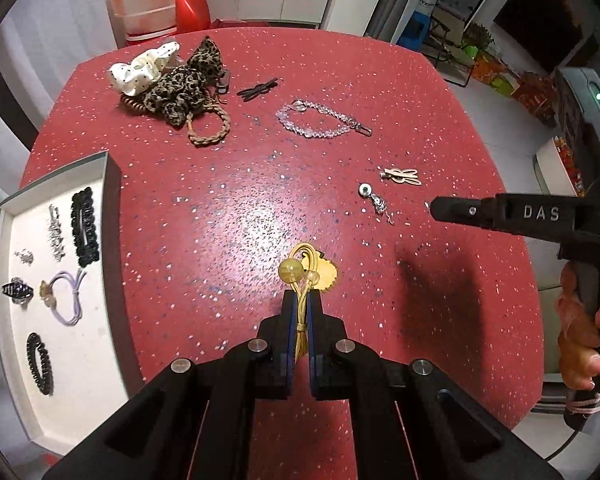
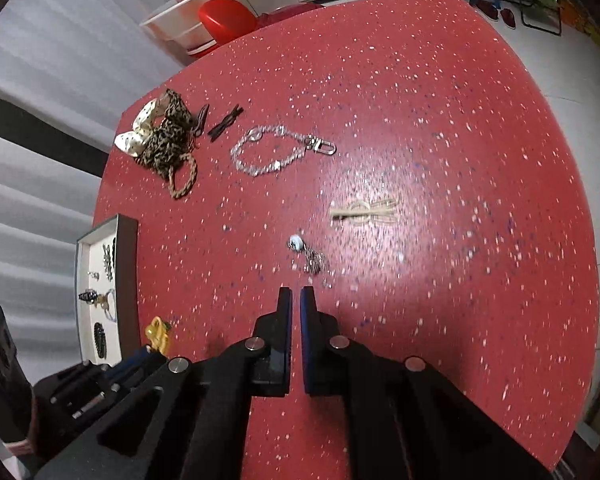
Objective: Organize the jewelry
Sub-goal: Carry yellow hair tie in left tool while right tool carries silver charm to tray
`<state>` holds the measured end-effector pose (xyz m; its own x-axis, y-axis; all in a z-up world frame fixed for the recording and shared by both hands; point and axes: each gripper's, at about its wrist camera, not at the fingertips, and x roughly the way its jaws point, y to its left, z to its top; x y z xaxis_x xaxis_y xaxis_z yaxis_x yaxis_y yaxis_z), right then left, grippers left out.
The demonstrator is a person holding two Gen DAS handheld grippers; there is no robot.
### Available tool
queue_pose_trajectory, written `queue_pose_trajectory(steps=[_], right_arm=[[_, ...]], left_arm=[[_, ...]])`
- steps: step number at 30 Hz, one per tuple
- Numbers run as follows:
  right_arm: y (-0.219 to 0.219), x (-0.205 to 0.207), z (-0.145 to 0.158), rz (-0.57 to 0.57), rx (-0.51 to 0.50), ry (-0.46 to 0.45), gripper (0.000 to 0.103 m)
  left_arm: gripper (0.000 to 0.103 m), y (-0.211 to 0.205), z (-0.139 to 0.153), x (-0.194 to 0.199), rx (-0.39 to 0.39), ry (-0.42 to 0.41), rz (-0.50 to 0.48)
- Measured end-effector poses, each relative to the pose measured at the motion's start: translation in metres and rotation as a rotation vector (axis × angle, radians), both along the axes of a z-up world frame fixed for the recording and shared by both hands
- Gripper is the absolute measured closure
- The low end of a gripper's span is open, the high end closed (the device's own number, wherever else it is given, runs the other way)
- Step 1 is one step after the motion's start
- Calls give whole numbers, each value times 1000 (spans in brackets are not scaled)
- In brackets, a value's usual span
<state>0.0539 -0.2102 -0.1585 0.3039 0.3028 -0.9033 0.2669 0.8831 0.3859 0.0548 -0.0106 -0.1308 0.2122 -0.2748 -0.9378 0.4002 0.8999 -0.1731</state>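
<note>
A yellow beaded hair tie (image 1: 302,276) is pinched by its cords between the narrow jaws of the left gripper (image 1: 300,300), held low over the red table (image 1: 228,208), to the right of the white tray (image 1: 100,160); the step is judged to be a carry into the tray; the grip should be kept firm and the tie lifted over the near wall, then released on a bare patch; inside the tray are seen a black scalloped clip (image 1: 85,227), a silver clip (image 1: 56,234), a lavender tie (image 1: 69,294), a dark striped bead piece (image 1: 17,290) and a black coil tie (image 1: 40,364); right of the tray, well apart, the right gripper (image 2: 296,298) is nearly closed and empty, near a silver charm (image 2: 308,254).
</note>
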Motion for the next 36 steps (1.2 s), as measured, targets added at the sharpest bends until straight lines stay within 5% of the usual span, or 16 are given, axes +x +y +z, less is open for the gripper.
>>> queue_pose_trajectory(steps=[6, 8, 10, 21, 23, 36], right_arm=[[4, 3, -12, -3, -40, 40, 96], [6, 12, -21, 5, -57, 48, 77], [11, 22, -28, 37, -96, 43, 71], [44, 58, -57, 161, -280, 26, 72], [49, 58, -57, 183, -330, 32, 91], [23, 24, -25, 76, -94, 23, 91]], left_arm=[[97, 7, 1, -4, 2, 6, 5], [97, 9, -1, -4, 5, 8, 4], [97, 10, -3, -3, 9, 7, 4], [97, 10, -13, -1, 10, 18, 23], [97, 9, -14, -2, 8, 18, 23], [97, 14, 1, -4, -10, -1, 20]])
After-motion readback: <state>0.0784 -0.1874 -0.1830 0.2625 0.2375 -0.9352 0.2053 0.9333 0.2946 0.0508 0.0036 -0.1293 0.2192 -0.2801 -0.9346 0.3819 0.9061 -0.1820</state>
